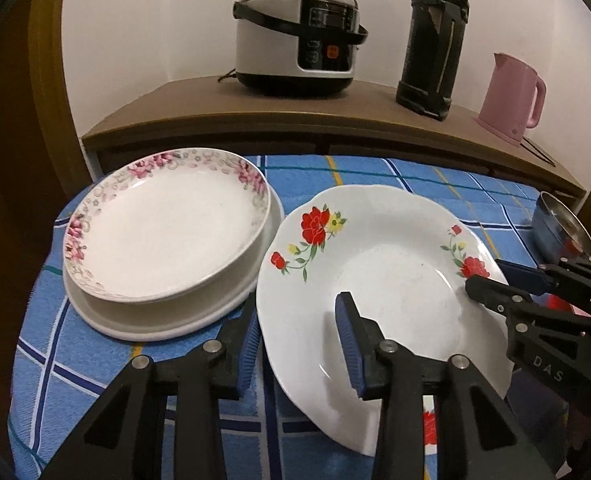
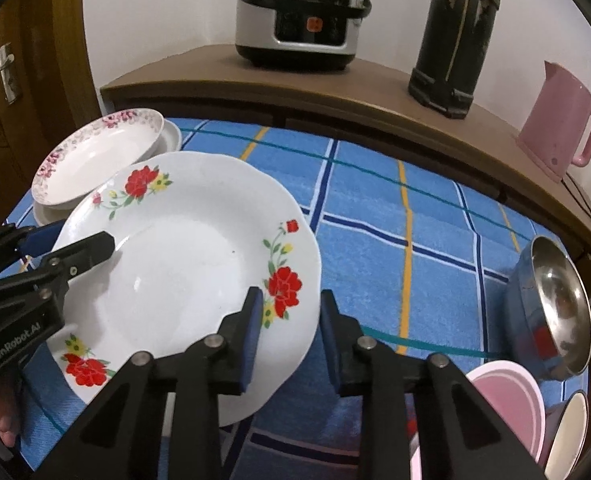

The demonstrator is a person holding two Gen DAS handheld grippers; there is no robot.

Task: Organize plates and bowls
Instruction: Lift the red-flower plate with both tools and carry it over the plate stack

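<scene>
The red-flower plate (image 1: 383, 280) lies tilted in the middle of the frame, over the blue checked cloth (image 2: 415, 232). The left gripper (image 1: 295, 336) and the right gripper (image 2: 291, 328) each straddle its rim, half open; I cannot tell if the pads press. The pink-flower plate (image 1: 163, 224) sits stacked at upper left.

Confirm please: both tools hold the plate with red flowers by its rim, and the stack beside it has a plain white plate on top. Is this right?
One detail is wrong. The top plate of the stack has a pink flower border, as the left wrist view shows. The left tool and right tool do straddle the rim of the red-flowered plate.
</scene>
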